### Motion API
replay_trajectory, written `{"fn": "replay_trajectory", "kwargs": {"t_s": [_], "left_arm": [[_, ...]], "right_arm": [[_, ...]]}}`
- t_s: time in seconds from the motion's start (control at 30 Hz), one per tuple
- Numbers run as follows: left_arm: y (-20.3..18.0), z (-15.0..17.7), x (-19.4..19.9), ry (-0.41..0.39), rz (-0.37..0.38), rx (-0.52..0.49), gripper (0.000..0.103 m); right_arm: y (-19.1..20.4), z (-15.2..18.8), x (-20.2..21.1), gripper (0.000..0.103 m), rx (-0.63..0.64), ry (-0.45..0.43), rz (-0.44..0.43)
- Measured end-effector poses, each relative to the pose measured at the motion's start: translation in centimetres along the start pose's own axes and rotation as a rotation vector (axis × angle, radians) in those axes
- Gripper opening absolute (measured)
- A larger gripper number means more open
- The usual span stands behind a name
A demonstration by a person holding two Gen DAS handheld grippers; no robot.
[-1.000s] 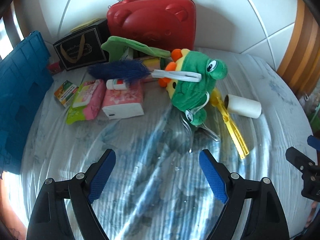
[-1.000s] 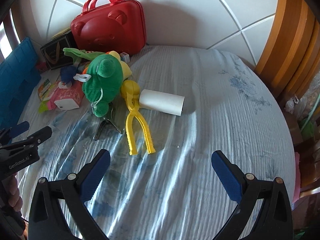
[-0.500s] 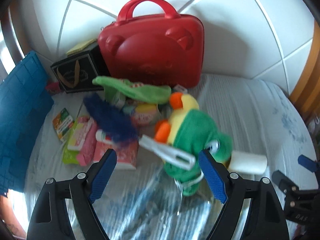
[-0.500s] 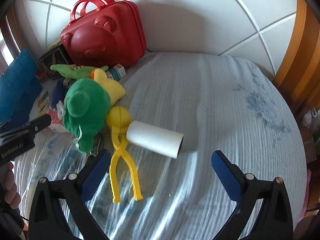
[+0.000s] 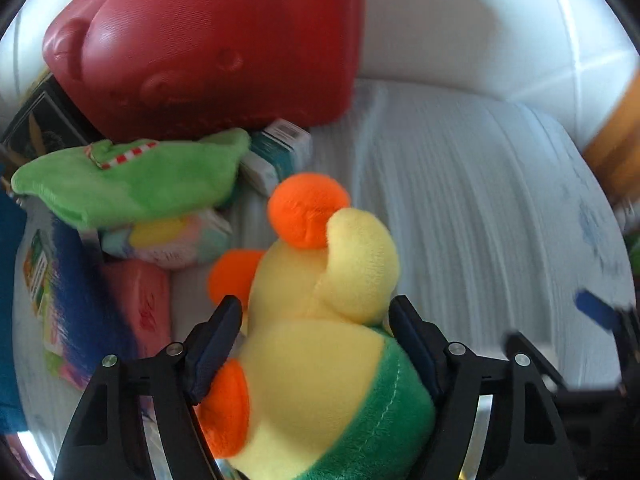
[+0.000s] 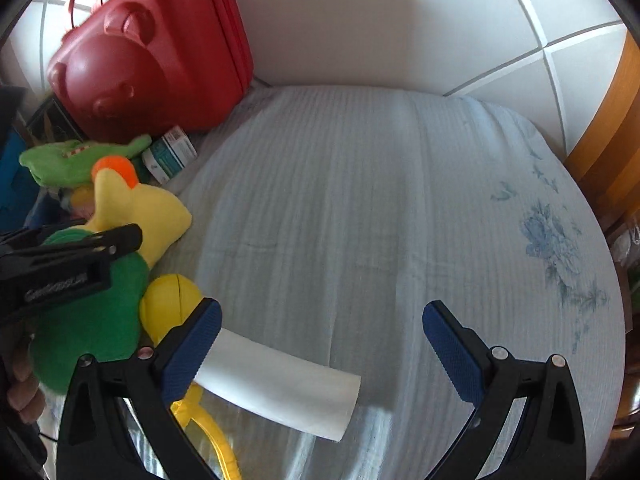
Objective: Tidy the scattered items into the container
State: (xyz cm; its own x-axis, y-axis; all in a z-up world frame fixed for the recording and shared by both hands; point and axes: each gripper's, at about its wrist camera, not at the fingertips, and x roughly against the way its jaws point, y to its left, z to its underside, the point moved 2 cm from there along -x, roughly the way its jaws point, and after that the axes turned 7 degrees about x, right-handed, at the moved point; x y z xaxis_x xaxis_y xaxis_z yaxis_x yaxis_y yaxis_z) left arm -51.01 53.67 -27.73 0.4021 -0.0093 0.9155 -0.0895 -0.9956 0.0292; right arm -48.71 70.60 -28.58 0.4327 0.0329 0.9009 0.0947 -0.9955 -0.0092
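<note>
Two claws now nearer the clutter than before, left claw (image 5: 314, 340) open around plush toy (image 5: 320, 344), right claw (image 6: 320, 344) open above paper roll (image 6: 280, 388), red case (image 6: 152, 52) behind.

The plush toy (image 5: 320, 320) is fuzzy cloth; the red case (image 5: 208, 40) is glossy moulded plastic. The bedsheet (image 6: 380, 200) is matt, ribbed fabric — the white roll (image 6: 280, 392) looks like smooth paper.
</note>
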Motion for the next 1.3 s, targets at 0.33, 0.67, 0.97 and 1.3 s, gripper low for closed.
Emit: {"fn": "replay_trajectory", "kwargs": {"t_s": [0.33, 0.67, 0.97, 1.3], "left_arm": [[1.4, 12.3, 5.7, -0.029, -0.046, -0.079, 0.076], [6.8, 16.0, 13.2, -0.124, -0.064, 0.034, 0.081], [15.1, 19.6, 14.3, -0.106, -0.16, 0.227, 0.083], [7.7, 23.3, 10.5, -0.018, -0.038, 0.093, 0.071]], "right_arm": [[1.4, 8.7, 1.7, 0.103, 0.03, 0.156, -0.01], [3.3, 15.4, 7.6, 0.103, 0.03, 0.127, -0.036], [7.6, 15.5, 12.5, 0.103, 0.042, -0.029, -0.051], [14.6, 17.2, 13.3, 0.103, 0.196, -0.003, -0.027]]}}
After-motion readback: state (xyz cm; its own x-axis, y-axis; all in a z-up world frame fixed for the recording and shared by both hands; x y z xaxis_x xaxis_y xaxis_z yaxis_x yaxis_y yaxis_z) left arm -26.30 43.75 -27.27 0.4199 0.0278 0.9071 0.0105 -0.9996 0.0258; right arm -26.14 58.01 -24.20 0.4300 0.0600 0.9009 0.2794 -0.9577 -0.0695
